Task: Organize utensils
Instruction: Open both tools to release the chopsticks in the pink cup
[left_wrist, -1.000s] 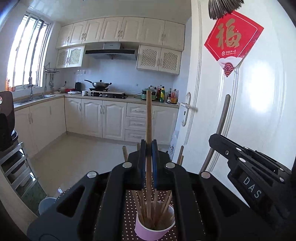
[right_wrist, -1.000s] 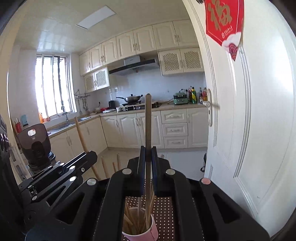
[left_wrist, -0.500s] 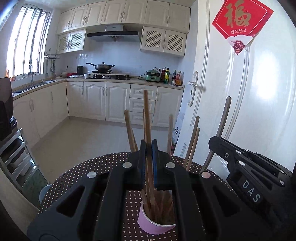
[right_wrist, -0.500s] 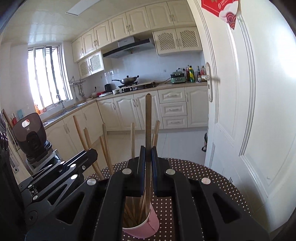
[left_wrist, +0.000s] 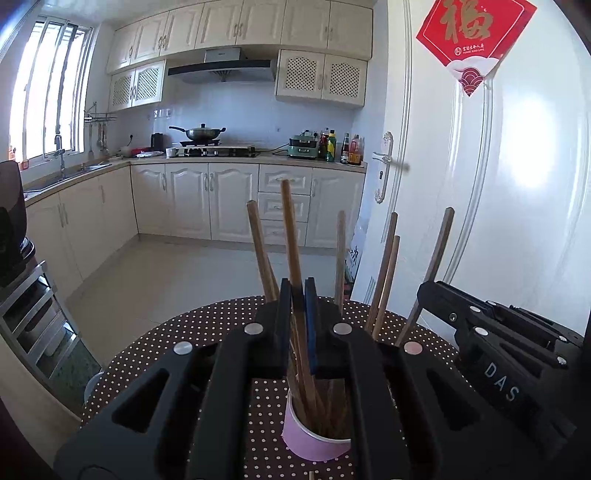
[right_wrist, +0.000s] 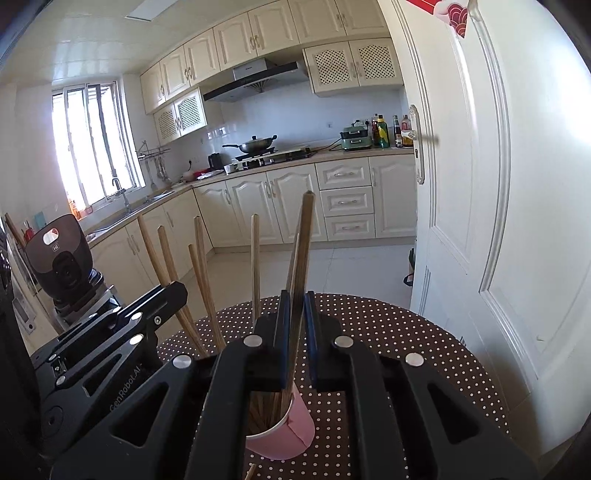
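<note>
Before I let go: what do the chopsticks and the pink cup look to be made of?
Chopsticks: likely wood or bamboo, matte brown with faint lengthwise grain. Pink cup: probably paper, with a thin rolled white rim, a visible side seam and a dull finish; thin plastic is possible.

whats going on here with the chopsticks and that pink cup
A person is working two handheld grippers over a dotted table. The left gripper is shut on one chopstick, and the right gripper is shut on another chopstick. Both sticks reach down into the pink cup, which already holds several more. Neither has been let go yet.
</note>
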